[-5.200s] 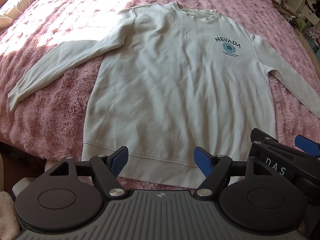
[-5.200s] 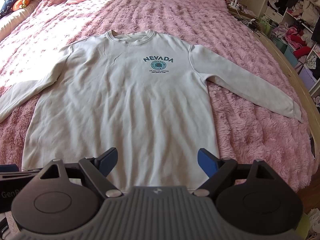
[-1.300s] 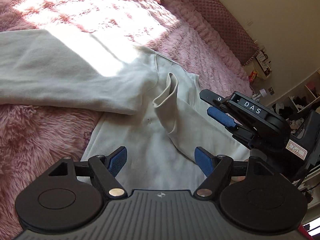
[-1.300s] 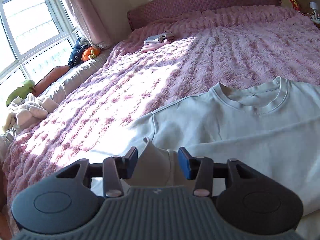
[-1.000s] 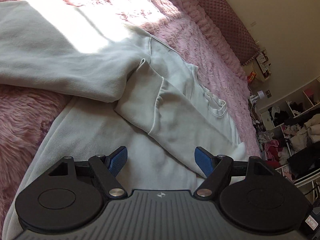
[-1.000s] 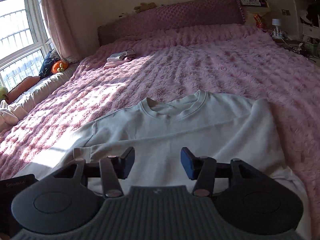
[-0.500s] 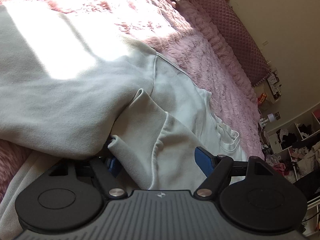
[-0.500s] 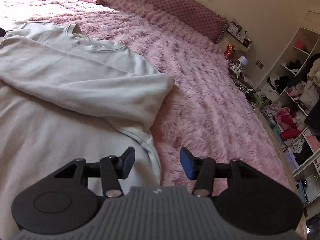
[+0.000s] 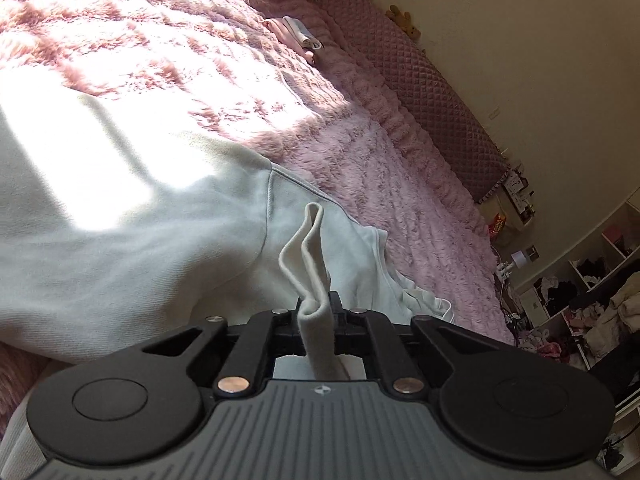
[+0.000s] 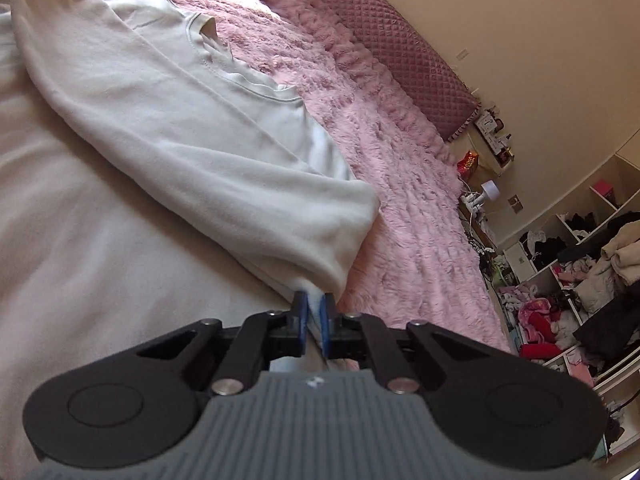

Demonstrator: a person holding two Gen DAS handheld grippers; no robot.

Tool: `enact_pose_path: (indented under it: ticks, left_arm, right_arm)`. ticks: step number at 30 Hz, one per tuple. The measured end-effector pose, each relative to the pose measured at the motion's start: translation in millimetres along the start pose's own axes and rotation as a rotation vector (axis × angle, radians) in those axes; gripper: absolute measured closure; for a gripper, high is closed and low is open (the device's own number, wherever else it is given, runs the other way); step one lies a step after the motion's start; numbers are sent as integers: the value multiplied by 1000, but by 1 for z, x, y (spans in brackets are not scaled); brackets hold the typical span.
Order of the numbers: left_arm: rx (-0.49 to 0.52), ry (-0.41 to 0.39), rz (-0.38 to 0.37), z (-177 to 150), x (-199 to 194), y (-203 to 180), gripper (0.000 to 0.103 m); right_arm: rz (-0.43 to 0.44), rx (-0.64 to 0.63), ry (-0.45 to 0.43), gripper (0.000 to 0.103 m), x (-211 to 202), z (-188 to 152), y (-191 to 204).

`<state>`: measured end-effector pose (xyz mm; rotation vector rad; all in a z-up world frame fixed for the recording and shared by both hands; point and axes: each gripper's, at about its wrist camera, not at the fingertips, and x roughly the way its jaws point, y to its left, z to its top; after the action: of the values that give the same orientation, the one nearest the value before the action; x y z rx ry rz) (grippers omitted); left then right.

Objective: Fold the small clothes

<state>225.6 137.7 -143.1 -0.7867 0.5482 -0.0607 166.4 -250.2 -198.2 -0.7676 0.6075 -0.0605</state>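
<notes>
A: Cream fleece, one sweatshirt (image 10: 120,208), lies flat on the pink plush bedspread (image 9: 360,148). Since half a second ago both sets of jaws have been closing. The left gripper (image 9: 318,320) now pinches a cuff (image 9: 310,248), which stands up in a fold between the pads. The right gripper (image 10: 314,316) is clamped on the fabric edge at the near right of the body, just under the sleeve (image 10: 224,168) that lies folded across it.

B: Meaning for the task?

A: Judgement: both grips are made, so the next fold can start. The right-side sleeve is already in; the left one is only picked up.

B: Counts?

A: One sweatshirt, two sleeves, two grippers, both closed on cloth. One small pile of folded clothes (image 9: 298,34) far up the bed. One quilted headboard (image 9: 424,92). Cluttered shelves (image 10: 568,248) at far right, items uncountable.
</notes>
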Motion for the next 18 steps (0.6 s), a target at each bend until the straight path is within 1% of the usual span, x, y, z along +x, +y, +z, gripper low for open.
enact_pose_path:
  ticks: [2, 3, 4, 5, 6, 8, 11, 13, 15, 16, 18]
  left_arm:
    - [-9, -85, -38, 3, -23, -4, 96]
    - [-12, -123, -44, 2, -33, -5, 96]
    - [-15, -153, -26, 1, -42, -4, 96]
    - [-21, -154, -12, -1, -44, -2, 97]
    - [-34, -131, -4, -2, -42, 4, 97]
    - [-55, -58, 34, -7, -32, 15, 97]
    - [-79, 20, 72, -16, -18, 32, 95]
    - [-103, 45, 89, -16, -15, 42, 92]
    - [-124, 42, 75, -15, -20, 46, 88]
    - [-123, 33, 79, -13, -25, 46, 86]
    - [-106, 2, 77, -7, -37, 42, 84]
  right_arm:
    - [-11, 30, -12, 103, -9, -2, -8]
    - [-11, 49, -17, 103, -14, -3, -13]
    - [-18, 60, -13, 103, -17, -4, -16]
    - [-28, 69, 1, 103, -19, -8, -19]
    - [-22, 73, 23, 103, -18, -12, -20]
    - [-10, 89, 59, 103, -15, -22, -21]
    - [-4, 104, 43, 103, -22, -22, -23]
    - [5, 113, 15, 103, -28, -15, -23]
    - [31, 114, -19, 103, -32, -3, -20]
    - [40, 118, -30, 103, -33, 3, -19]
    - [75, 142, -38, 102, -33, 15, -16]
